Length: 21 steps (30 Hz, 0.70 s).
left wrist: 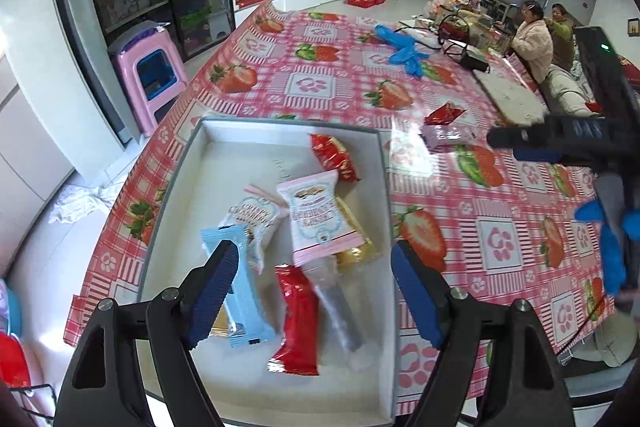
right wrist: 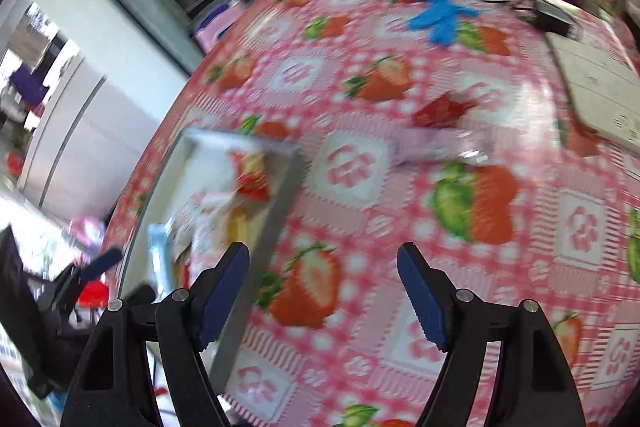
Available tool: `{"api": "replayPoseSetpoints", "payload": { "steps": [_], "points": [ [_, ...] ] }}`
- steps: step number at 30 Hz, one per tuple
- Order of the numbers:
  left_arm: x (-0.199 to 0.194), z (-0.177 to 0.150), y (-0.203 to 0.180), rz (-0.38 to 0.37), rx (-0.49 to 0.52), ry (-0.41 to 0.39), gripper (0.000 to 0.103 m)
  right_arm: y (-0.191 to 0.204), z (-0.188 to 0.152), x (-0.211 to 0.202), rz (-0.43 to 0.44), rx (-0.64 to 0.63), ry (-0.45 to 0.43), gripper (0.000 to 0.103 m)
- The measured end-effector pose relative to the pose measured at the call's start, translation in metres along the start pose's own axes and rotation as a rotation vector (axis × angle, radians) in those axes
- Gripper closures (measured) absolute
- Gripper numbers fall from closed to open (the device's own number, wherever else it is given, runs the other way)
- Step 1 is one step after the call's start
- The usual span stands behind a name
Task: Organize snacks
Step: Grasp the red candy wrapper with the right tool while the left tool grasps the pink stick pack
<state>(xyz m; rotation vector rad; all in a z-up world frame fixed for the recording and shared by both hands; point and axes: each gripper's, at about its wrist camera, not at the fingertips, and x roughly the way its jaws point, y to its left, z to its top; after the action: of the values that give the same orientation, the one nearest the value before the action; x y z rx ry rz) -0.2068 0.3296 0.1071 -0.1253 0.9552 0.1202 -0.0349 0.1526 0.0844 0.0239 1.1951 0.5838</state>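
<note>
Box: white tray [left wrist: 172, 195] on the bench, holding most snacks.
Loose snacks: red packet [left wrist: 443, 114] and pale wrapper [left wrist: 448, 135], far right of the tray.
Left gripper [left wrist: 314, 287]: fingers wide apart, empty, over the tray.
Right gripper [right wrist: 323, 293]: fingers wide apart, empty.
Advice: descend squarely over the pale wrapper, then pinch its middle.

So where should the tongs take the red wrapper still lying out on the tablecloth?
Grip the red wrapper across its crumpled middle, coming down from above. It lies flat on the tablecloth beside a pale purple packet, so a top approach probably avoids snagging that. The open right tongs look nearest.
</note>
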Motion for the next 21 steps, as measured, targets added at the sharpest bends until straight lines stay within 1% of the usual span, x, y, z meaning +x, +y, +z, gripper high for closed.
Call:
{"api": "replayPoseSetpoints", "payload": {
  "steps": [3, 5, 9, 13, 15, 18, 21],
  "points": [
    [0.003, -0.004, -0.013, -0.042, 0.007, 0.001, 0.021, -0.046, 0.02, -0.008, -0.017, 0.158, -0.036, 0.025],
    [0.007, -0.008, -0.021, -0.067, 0.015, 0.01, 0.021, -0.067, 0.027, -0.003, -0.035, 0.229, -0.039, 0.025],
    [0.018, -0.019, -0.04, -0.082, 0.064, 0.025, 0.021, -0.092, 0.041, 0.024, -0.098, 0.291, -0.022, 0.025],
    [0.029, -0.027, -0.047, -0.098, 0.074, 0.057, 0.021, -0.114, 0.055, 0.052, -0.08, 0.409, -0.041, 0.025],
    [0.032, -0.03, -0.047, -0.1, 0.068, 0.071, 0.021, -0.117, 0.066, 0.061, -0.111, 0.422, -0.075, 0.025],
    [0.034, -0.035, -0.046, -0.097, 0.06, 0.077, 0.021, -0.111, 0.085, 0.076, -0.173, 0.365, -0.126, 0.025],
    [0.039, -0.037, -0.045, -0.088, 0.055, 0.088, 0.021, -0.107, 0.1, 0.098, -0.191, 0.33, -0.108, 0.025]
  ]
}}
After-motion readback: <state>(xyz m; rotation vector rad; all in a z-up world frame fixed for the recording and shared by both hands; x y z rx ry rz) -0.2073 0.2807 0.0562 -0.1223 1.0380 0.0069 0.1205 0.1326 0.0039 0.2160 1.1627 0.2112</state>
